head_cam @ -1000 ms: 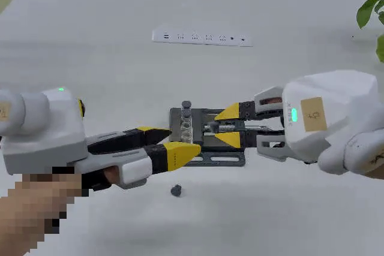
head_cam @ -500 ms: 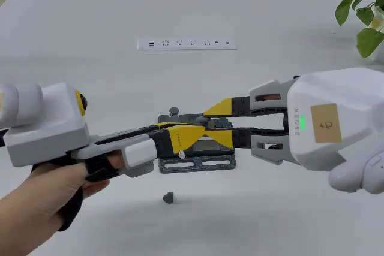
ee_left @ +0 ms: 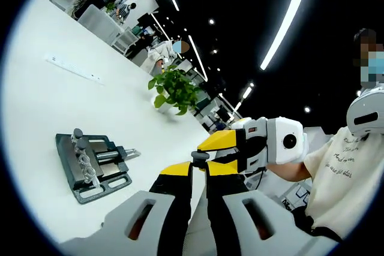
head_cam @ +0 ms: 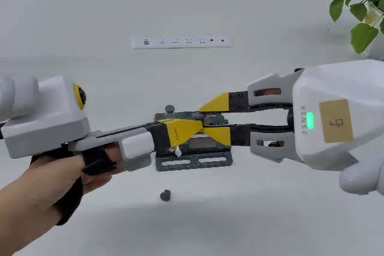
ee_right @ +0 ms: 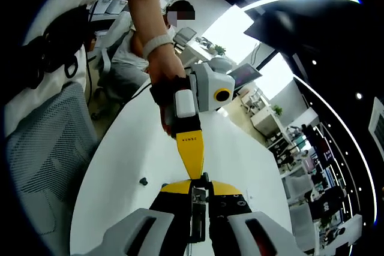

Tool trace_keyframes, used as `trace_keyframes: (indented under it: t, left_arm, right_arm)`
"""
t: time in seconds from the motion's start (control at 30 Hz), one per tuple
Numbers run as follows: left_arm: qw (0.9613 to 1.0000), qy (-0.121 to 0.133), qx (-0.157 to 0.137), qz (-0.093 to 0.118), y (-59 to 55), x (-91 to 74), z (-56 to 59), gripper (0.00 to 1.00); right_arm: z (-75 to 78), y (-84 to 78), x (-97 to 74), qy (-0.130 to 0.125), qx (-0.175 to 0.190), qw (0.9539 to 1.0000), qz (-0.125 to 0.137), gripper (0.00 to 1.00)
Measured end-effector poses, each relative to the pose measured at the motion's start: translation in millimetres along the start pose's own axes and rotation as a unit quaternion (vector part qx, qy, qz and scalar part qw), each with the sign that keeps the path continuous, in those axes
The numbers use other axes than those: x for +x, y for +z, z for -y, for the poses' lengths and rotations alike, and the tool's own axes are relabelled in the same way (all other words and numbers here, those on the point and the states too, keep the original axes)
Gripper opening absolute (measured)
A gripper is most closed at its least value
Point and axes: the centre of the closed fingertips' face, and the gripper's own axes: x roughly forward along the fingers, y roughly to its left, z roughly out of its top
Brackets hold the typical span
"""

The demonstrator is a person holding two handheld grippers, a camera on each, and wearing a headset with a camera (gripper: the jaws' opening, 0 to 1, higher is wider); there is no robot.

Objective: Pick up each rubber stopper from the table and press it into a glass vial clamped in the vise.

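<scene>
Above the single vise (head_cam: 195, 159), the left gripper (ee_left: 200, 171), jaws nearly closed, pinches one rubber stopper (ee_left: 200, 156) against the tips of the right gripper (ee_right: 201, 187), whose grip is indiscernible; a second stopper (head_cam: 165, 195) lies towards the near edge of the desk (head_cam: 270, 220).

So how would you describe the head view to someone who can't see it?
The left gripper and right gripper meet tip to tip above a vise on a white table. A loose stopper lies in front, a power strip behind.

My left gripper (head_cam: 198, 125) and right gripper (head_cam: 203, 120) meet tip to tip.
Left jaws nearly together, nosed between the right's parted jaws; my left hand (head_cam: 60, 178) wraps the handle.
</scene>
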Motion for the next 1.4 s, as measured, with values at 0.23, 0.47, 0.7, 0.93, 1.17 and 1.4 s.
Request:
trace_keyframes:
  t: [0.23,0.47,0.7,0.93,1.17,1.4]
  left_arm:
    - [0.9999,-0.008,-0.008,-0.010,-5.2,-3.6,3.5,0.04]
    - [0.9998,-0.009,-0.006,-0.019,-11.0,-6.7,3.8,0.03]
    - [0.9997,0.004,0.010,-0.023,-14.1,-9.3,-0.8,0.03]
    - [0.9874,0.065,0.121,-0.079,-31.9,-12.1,-20.0,0.03]
    - [0.9643,0.076,0.219,-0.128,-47.3,-10.3,-21.3,0.03]
    - [0.9351,0.078,0.296,-0.179,-59.3,-6.1,-16.7,0.03]
  right_arm:
    - [-5.4,4.3,-1.0,0.012,0.006,0.9999,0.010,0.05]
    - [-10.9,6.0,-0.5,0.024,0.006,0.9996,0.012,0.06]
    - [-12.6,5.4,0.2,0.034,0.021,0.9992,0.008,0.14]
    - [-23.1,3.1,-4.4,0.094,0.106,0.9899,0.009,0.11]
    - [-37.5,-7.1,-4.0,0.164,0.144,0.9759,-0.010,0.12]
    - [-49.9,-12.9,-1.9,0.208,0.160,0.9645,-0.027,0.13]
